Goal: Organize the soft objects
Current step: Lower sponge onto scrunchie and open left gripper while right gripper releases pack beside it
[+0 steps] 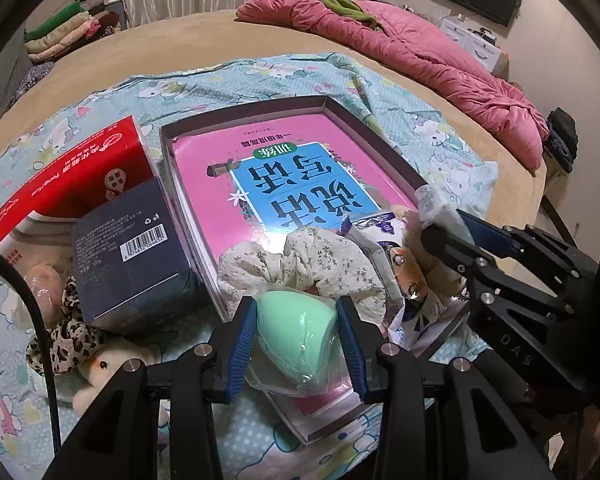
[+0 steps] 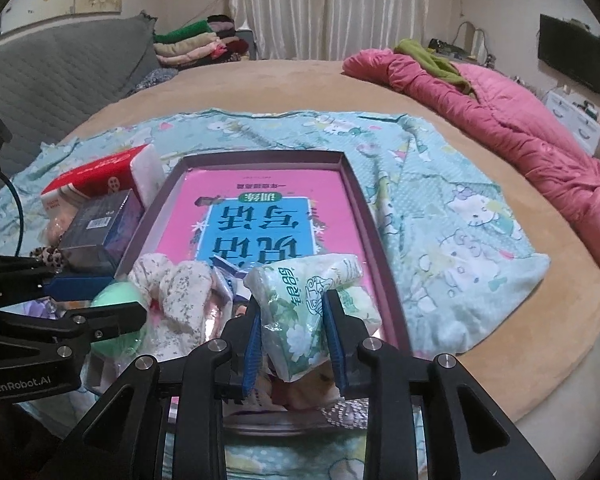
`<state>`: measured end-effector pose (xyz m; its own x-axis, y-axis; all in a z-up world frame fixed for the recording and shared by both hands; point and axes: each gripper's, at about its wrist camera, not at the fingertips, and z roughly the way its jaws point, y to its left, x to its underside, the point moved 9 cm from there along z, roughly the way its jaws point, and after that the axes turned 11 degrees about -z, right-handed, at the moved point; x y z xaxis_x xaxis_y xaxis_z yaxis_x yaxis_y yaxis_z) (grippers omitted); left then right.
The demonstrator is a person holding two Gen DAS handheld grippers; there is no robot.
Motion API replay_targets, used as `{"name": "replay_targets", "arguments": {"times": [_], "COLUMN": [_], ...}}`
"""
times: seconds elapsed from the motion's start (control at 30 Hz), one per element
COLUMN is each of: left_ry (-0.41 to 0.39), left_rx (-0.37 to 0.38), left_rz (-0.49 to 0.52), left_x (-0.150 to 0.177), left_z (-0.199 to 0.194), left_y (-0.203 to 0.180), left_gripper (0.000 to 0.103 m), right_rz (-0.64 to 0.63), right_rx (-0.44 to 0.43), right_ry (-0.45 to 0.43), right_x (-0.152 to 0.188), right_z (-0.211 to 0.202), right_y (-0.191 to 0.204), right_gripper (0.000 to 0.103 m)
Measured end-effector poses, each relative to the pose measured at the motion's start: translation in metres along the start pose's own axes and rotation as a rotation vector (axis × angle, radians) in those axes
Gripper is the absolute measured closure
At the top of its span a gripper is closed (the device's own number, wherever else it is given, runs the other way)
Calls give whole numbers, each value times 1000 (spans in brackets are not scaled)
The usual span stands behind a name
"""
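Note:
My left gripper [image 1: 296, 320] is shut on a mint-green egg-shaped sponge [image 1: 296, 332] in clear wrap, held over the near end of a shallow grey box tray [image 1: 244, 114]. My right gripper [image 2: 294, 328] is shut on a white-and-green tissue pack [image 2: 308, 300], also over the tray's near end. A pink book [image 1: 292, 172] lies in the tray. A floral scrunchie [image 1: 320, 268] and a printed snack packet [image 1: 404, 272] lie on the book. A leopard scrunchie [image 1: 66, 332] and a small plush toy [image 1: 108, 364] lie left of the tray.
A red tissue box [image 1: 76, 176] and a dark blue carton [image 1: 128, 260] stand left of the tray on a Hello Kitty cloth [image 2: 440, 200]. A pink quilt [image 2: 520, 120] lies far right on the tan bed. Folded clothes [image 2: 200, 44] are stacked at the back.

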<state>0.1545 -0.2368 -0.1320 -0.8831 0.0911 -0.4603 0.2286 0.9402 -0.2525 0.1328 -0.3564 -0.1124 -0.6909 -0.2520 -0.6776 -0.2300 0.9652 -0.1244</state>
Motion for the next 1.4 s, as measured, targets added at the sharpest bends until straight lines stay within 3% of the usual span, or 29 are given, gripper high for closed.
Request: {"name": "replay_targets", "arguments": {"times": [0.57, 1.03, 1.4], "left_ry": [4, 15, 26], "left_rx": [30, 92, 81], "left_rz": [-19, -26, -29], "left_x": [-1, 3, 12], "left_z": [4, 1, -2], "left_y": [1, -6, -2], "left_gripper": [62, 60, 55], "right_rz": [100, 133, 134], "right_rx": [-113, -94, -88], "right_ry": [-56, -108, -116], "right_x": [-6, -12, -13], "right_z": [3, -11, -15], "right_y": [3, -7, -8], "right_gripper": [54, 52, 52]}}
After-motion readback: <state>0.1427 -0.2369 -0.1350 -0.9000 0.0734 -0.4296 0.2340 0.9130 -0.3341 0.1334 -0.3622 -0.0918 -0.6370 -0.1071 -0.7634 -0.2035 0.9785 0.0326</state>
